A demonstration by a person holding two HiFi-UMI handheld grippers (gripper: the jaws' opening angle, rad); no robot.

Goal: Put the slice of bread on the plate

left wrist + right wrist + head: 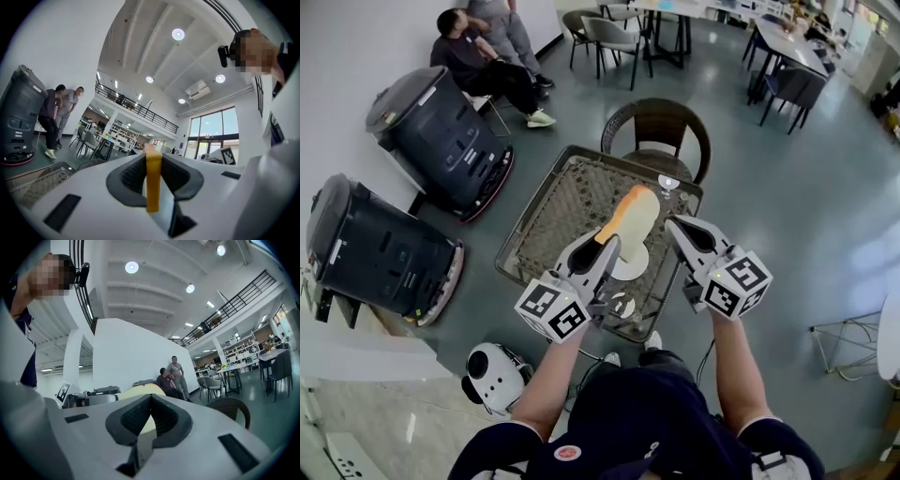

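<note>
Left gripper (609, 242) is clamped on the slice of bread (633, 214), pads pinching its lower end so the slice sticks out above the white plate (636, 266) on the wicker table (534, 225). Right gripper (673, 225) sits just beside the bread, jaws together and empty. We'd tip the slice flat, bring it low over the plate's middle, and only let go once it's resting. We'd also steer clear of the small glass (667, 183).
</note>
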